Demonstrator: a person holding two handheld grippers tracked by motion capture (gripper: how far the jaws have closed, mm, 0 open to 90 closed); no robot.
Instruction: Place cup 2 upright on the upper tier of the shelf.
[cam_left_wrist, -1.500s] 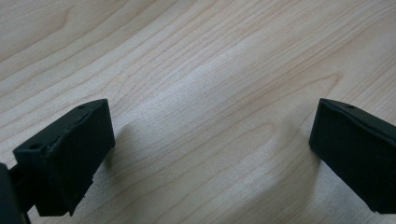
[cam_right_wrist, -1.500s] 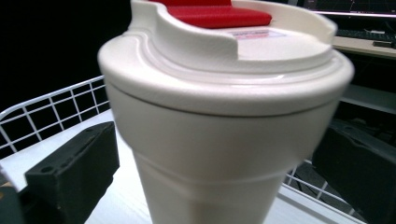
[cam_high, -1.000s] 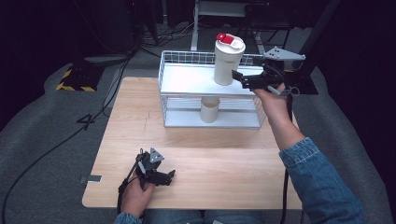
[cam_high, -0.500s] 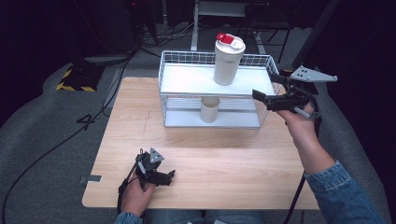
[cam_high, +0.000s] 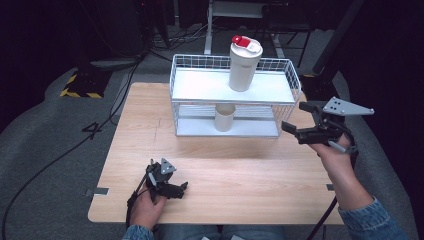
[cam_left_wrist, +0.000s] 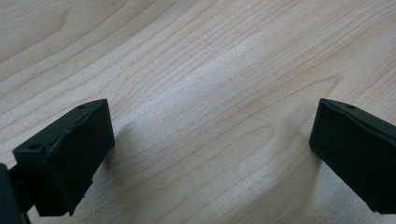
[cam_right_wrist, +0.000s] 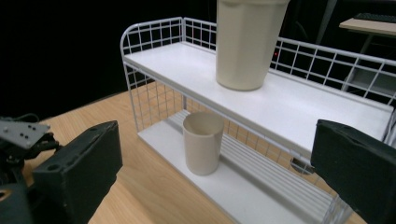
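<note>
Tumbler (cam_high: 244, 62) stands on the rack's (cam_high: 200, 90) top shelf; right gripper (cam_high: 303, 124) hangs empty, jaws wide, beside the rack's right end (left gripper (cam_high: 176, 187) rests open near the table's front edge). Next, probably the small cup (cam_high: 224, 117).

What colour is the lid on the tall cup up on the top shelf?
The lid on the tall cup is red and white, best seen in the high view.

large number 4 (cam_high: 93, 131) marked on grey floor
</note>
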